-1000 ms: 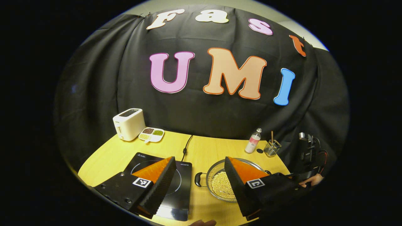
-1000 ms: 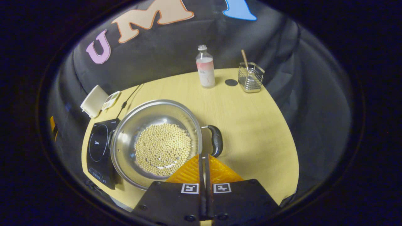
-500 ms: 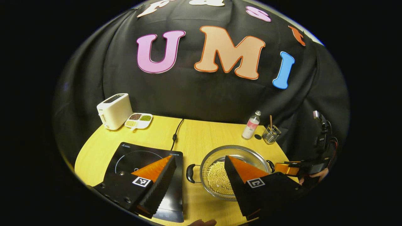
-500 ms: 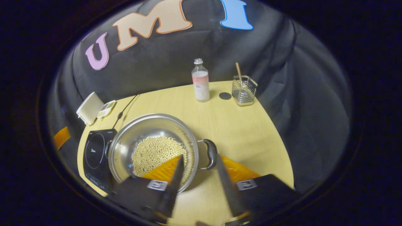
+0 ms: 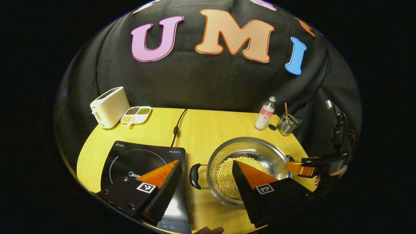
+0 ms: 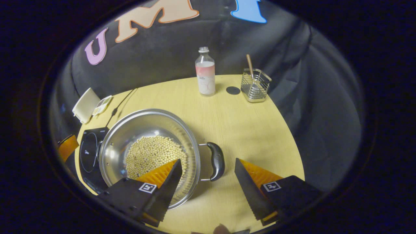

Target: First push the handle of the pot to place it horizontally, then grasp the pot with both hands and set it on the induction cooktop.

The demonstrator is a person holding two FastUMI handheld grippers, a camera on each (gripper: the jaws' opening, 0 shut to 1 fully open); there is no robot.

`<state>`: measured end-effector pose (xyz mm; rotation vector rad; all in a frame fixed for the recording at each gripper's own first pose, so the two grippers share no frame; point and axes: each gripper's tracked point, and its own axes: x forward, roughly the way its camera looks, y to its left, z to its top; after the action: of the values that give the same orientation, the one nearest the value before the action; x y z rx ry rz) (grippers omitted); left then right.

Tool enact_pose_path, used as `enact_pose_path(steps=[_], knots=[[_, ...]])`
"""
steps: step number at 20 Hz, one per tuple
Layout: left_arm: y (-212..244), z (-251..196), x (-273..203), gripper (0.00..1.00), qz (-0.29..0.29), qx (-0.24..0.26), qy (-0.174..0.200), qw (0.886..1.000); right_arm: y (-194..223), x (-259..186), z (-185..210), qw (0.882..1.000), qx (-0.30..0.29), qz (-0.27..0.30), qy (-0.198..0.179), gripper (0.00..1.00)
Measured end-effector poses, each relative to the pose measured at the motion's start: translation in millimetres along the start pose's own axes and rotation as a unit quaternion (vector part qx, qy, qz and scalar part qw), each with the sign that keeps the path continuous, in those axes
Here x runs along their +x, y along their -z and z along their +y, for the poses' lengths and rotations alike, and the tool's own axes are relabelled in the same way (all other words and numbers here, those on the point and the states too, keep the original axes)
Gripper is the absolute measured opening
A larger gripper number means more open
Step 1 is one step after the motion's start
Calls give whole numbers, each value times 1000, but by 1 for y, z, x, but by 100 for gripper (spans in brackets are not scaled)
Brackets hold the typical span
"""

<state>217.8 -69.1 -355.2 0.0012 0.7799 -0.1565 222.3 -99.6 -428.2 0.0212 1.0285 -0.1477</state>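
Note:
A steel pot (image 5: pixel 250 148) holding pale beans stands on the yellow table, right of the black induction cooktop (image 5: pixel 139 159). Its black handles point left and right. In the left gripper view my left gripper (image 5: pixel 206 161) is open, and the pot's left handle (image 5: pixel 194 171) lies between and below its fingers. The right gripper (image 5: pixel 307 167), held by a hand, sits at the pot's right side. In the right gripper view my right gripper (image 6: pixel 208 160) is open around the pot's right handle (image 6: pixel 217 161), not touching it. The pot (image 6: pixel 139 125) and the cooktop (image 6: pixel 89 149) lie to its left.
A white toaster (image 5: pixel 109 106) and a divided dish (image 5: pixel 136 114) stand at the back left. The cooktop's cable (image 5: pixel 177 128) runs to the back. A bottle (image 6: pixel 205 73), a small black disc (image 6: pixel 232 90) and a wire holder (image 6: pixel 255 85) stand at the back right.
My right gripper has gone from shut to open and now straddles the pot's right handle. My left gripper has tilted down and come nearer to the pot's left handle.

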Motion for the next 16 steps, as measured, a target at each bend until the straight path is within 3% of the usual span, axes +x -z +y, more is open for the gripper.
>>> enact_pose_path(steps=[6, 15, 16], knots=[[44, 7, 43, 96, 79, -20, -15, 997, 8, 19, 0, 999, -21, 24, 11, 98], [84, 6, 71, 94, 138, -27, -26, 990, 21, 45, -2, 997, -33, 61, 20, 99], [87, 6, 71, 94, 144, -24, -25, 989, 22, 44, 1, 997, -31, 65, 19, 93]])
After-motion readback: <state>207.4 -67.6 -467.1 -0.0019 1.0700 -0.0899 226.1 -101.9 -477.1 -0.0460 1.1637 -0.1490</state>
